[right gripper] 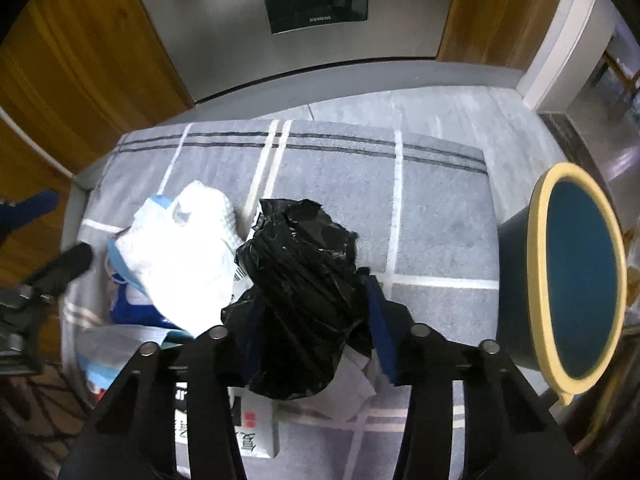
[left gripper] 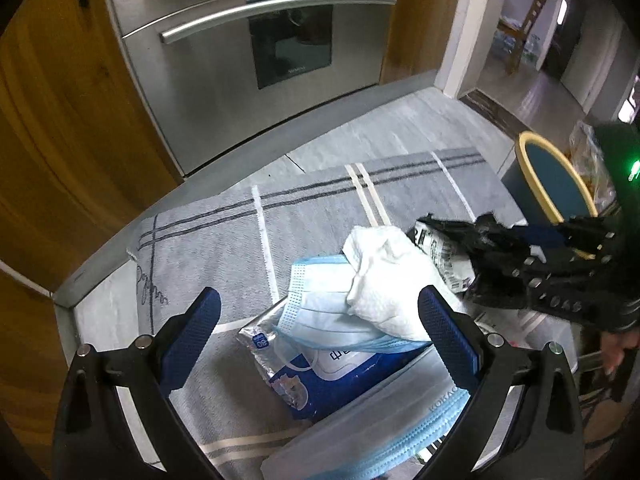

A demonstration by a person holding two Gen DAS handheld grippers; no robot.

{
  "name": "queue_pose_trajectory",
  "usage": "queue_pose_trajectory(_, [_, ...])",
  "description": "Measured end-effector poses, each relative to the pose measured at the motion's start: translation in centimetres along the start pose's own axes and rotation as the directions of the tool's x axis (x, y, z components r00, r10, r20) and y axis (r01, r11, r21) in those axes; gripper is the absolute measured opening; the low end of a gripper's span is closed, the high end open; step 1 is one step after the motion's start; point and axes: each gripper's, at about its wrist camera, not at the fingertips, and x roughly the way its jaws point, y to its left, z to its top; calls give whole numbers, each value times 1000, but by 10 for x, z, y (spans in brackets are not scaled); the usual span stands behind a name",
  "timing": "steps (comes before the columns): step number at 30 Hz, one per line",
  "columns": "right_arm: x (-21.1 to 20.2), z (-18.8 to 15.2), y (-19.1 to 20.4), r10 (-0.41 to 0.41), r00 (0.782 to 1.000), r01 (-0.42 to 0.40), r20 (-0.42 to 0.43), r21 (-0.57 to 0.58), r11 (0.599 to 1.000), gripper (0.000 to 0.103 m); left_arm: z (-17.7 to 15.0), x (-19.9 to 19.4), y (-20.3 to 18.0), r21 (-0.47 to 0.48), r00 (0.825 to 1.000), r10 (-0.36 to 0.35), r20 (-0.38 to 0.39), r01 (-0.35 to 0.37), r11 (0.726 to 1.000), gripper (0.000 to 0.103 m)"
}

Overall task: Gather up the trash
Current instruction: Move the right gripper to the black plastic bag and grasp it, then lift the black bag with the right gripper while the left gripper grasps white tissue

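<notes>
The right gripper (right gripper: 304, 320) had its fingers clamped on the crumpled black plastic bag (right gripper: 296, 264), ready to lift toward the bin (right gripper: 576, 272) at right, while the left gripper (left gripper: 320, 336) hung with fingers apart over the face masks (left gripper: 320, 308).

You stand over grey tiled floor (left gripper: 400, 120) before steel oven front. Grey woven rug with white and dark stripes (right gripper: 436, 220) lies flat on it, far edge near oven plinth. On rug: blue-and-silver foil wipes packet (left gripper: 320, 380), flat; pale blue pleated face masks (left gripper: 320, 312) overlapping packet; crumpled white paper towel (left gripper: 384, 284) atop mask; crumpled black plastic bag (right gripper: 304, 280) just beside towel; white printed paper sheets (right gripper: 256, 428) under bag. Dark blue round bin with yellow rim (right gripper: 580, 272) stands at rug's right edge.
</notes>
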Motion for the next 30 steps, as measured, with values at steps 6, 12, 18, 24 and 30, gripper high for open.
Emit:
queue_pose_trajectory(6, [-8,1,-17,20,1000,-20,6,67,998,35,0,15,-11,41,1000,-11,-10,12,999,94])
queue_pose_trajectory(12, [-22,6,-32,17,999,-23,45,135,991,25,0,22,-22,63,999,-45,-22,46,997,87])
queue_pose_trajectory(18, [-33,9,-35,21,996,-33,84,140,990,25,0,33,-21,56,998,-54,-22,55,997,77])
queue_pose_trajectory(24, [-38,12,-36,20,995,-33,102,132,991,25,-3,49,-24,48,995,-89,-49,92,995,29])
queue_pose_trajectory(30, [-45,12,-44,3,993,-21,121,149,989,25,2,35,-31,74,992,-125,-3,125,989,3])
